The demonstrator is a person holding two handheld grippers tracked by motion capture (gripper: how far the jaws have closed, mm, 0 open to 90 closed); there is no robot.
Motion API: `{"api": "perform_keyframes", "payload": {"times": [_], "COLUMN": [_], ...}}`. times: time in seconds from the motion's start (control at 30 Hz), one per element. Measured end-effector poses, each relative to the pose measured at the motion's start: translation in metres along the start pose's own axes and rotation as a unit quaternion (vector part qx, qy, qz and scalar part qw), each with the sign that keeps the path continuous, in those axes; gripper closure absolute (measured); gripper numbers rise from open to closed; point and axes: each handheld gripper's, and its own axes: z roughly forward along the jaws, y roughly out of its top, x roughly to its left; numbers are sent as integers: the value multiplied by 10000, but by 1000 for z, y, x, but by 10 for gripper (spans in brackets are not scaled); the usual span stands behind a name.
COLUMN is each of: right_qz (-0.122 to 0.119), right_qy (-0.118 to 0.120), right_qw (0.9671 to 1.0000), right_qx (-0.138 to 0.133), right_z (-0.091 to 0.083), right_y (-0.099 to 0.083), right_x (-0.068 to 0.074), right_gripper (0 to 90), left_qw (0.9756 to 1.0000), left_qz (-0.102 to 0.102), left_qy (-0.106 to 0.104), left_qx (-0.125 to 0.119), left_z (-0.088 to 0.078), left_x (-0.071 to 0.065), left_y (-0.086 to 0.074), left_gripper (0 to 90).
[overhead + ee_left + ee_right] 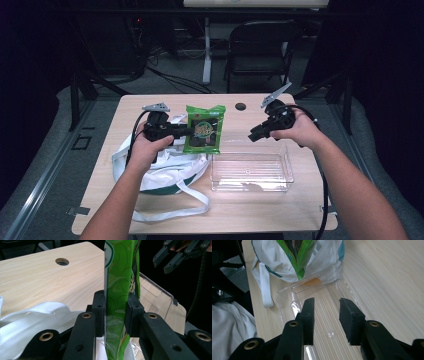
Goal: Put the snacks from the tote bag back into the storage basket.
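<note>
Pinching the green snack packet [204, 129] upright, the left gripper [186, 131] holds it above the white bag [165, 170], at ten o'clock from the clear tray [252, 172]; the right gripper [252, 135] fingers [308, 315] are spread, holding nothing.

1. Both tongs: black, matte bodies w/ linked arms.
2. Left tongs [186, 131]: grey three-cornered plate on top; black cable trails from the body.
3. Right tongs [253, 135]: same grey plate, black cable along the forearm.
4. Jaws, close up [327, 321]: flat blocky black pads on angular arms; brass-ringed rivet holes at each pivot, small screw holes in pads.
5. Person: bare forearms, no sleeves or gloves in view.
</note>
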Motion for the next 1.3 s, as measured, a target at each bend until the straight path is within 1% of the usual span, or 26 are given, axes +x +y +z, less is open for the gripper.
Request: {"api": "perform_keyframes", "payload": {"times": [0.07,0.33,0.5,0.6,0.7,0.73,0.77,0.8,0.9,1.0,1.03,1.2,1.23,1.3], "right_qz": [-38,35,-29,-57,-41,-22,-36,-2,-22,-25,-41,32,29,108], "right_qy": [-10,38,57,87,114,122,127,123,167,165,160,161,167,154], "right_qw": [10000,10000,9999,9999,9999,9999,9999,9999,9998,9997,9998,9996,9996,9995], "right_qx": [18,-86,90,78,28,-33,-6,-80,-137,-177,-138,-219,-245,-272], "right_z": [2,4,11,14,17,18,17,19,21,23,22,23,23,24], "right_y": [1,5,7,8,11,11,13,13,15,17,18,19,21,21], "right_x": [0,3,4,6,7,7,8,9,10,11,10,10,9,9], "right_gripper": [653,653,653,653,640,635,633,630,623,619,618,609,603,597], "left_qw": [10000,10000,9999,9998,9997,9997,9997,9996,9995,9994,9994,9993,9992,9991], "left_qz": [5,54,88,107,119,122,154,165,184,215,210,215,249,255], "left_qy": [-22,-81,-101,-152,-199,-196,-210,-210,-247,-259,-266,-300,-312,-327], "left_qx": [-13,-9,27,18,11,31,11,24,22,54,52,46,80,75], "left_z": [2,8,13,17,20,20,22,22,25,27,27,29,30,32], "left_x": [-1,-6,-9,-11,-13,-14,-15,-16,-18,-19,-19,-20,-21,-23], "left_y": [0,3,4,4,5,6,6,7,7,7,7,7,8,8], "left_gripper": [738,738,738,738,738,738,738,738,738,738,738,738,738,738]}}
